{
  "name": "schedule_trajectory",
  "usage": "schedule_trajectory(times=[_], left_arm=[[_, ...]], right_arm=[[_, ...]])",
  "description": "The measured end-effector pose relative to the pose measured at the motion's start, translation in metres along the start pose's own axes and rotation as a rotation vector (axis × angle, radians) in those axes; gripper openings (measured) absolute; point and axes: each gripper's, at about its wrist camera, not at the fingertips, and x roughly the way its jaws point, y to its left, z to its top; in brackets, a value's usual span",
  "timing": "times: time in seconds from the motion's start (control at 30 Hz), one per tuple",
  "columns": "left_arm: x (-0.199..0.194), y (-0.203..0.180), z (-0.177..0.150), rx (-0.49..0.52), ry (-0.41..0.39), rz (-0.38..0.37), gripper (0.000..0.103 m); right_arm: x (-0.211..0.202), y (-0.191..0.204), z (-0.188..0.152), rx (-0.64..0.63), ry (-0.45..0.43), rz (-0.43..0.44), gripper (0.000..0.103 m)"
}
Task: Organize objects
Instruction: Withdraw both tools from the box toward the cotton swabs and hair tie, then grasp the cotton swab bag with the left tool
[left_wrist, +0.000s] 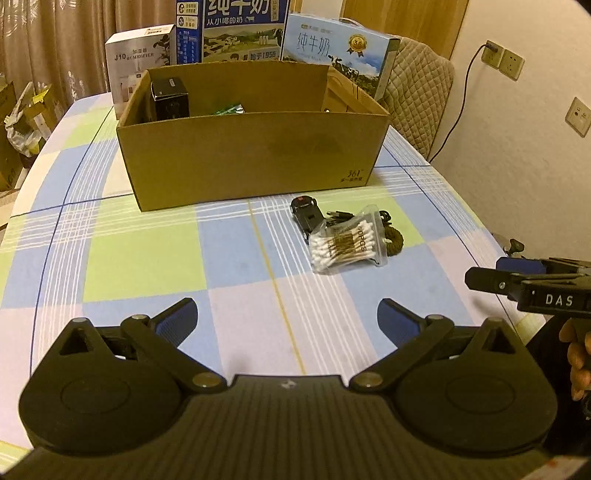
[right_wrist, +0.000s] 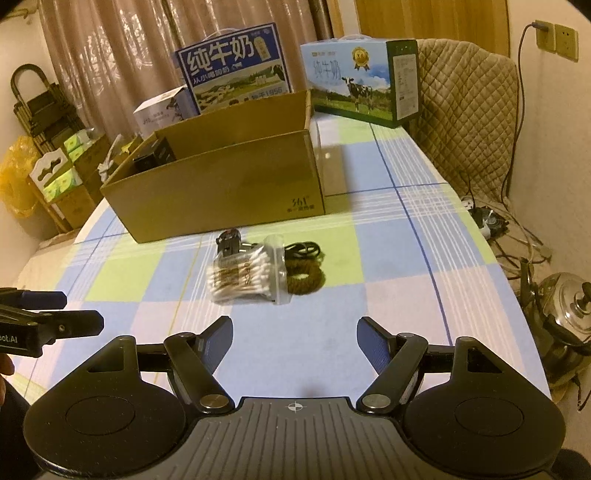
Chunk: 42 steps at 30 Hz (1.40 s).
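Note:
An open cardboard box (left_wrist: 255, 155) (right_wrist: 221, 184) stands on the checked tablecloth, with a black box (left_wrist: 170, 98) and a green packet (left_wrist: 229, 109) inside. In front of it lie a bag of cotton swabs (left_wrist: 345, 243) (right_wrist: 245, 277), a small black toy car (left_wrist: 306, 214) (right_wrist: 229, 242), a black cable (right_wrist: 303, 250) and a brown hair tie (right_wrist: 306, 282). My left gripper (left_wrist: 286, 317) hovers over the near cloth, open and empty, well short of the swabs. My right gripper (right_wrist: 295, 338) is open and empty too, just short of the swab bag.
Two milk cartons (left_wrist: 236, 29) (right_wrist: 354, 83) and a white humidifier box (left_wrist: 138, 62) stand behind the cardboard box. A quilted chair (right_wrist: 465, 110) sits at the table's right. The floor to the right holds a kettle (right_wrist: 569, 306) and cables (right_wrist: 491, 218); shelves with boxes (right_wrist: 55, 173) stand left.

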Motion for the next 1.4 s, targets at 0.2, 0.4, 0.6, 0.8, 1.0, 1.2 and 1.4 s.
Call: schedule_trajectory(times=[0.2,0.4,0.6,0.8,1.0,1.2,1.4], left_arm=[[0.0,-0.002,-0.003,0.021,0.013,0.001,0.102],[0.0,-0.009,-0.01,0.068,-0.01,0.013,0.102],[0.004,-0.013,-0.014,0.088,-0.018,0.002,0.102],[0.007,-0.014,-0.013,0.1,-0.028,-0.05,0.102],[0.017,-0.024,-0.007,0.202,-0.005,-0.035,0.102],[0.03,-0.028,0.005,0.258,0.029,-0.047,0.102],[0.048,-0.034,0.015,0.315,0.049,-0.051,0.102]], right_arm=[[-0.001,0.003,-0.004,-0.021,0.011,-0.003,0.072],[0.001,0.002,-0.008,-0.014,0.021,-0.005,0.072],[0.002,-0.003,-0.012,-0.008,0.026,-0.012,0.072],[0.004,-0.005,-0.012,-0.014,0.031,-0.016,0.072],[0.01,-0.004,-0.008,-0.038,0.04,-0.02,0.071],[0.023,-0.005,0.003,-0.074,0.074,-0.006,0.072],[0.045,-0.006,0.012,-0.151,0.128,-0.01,0.071]])
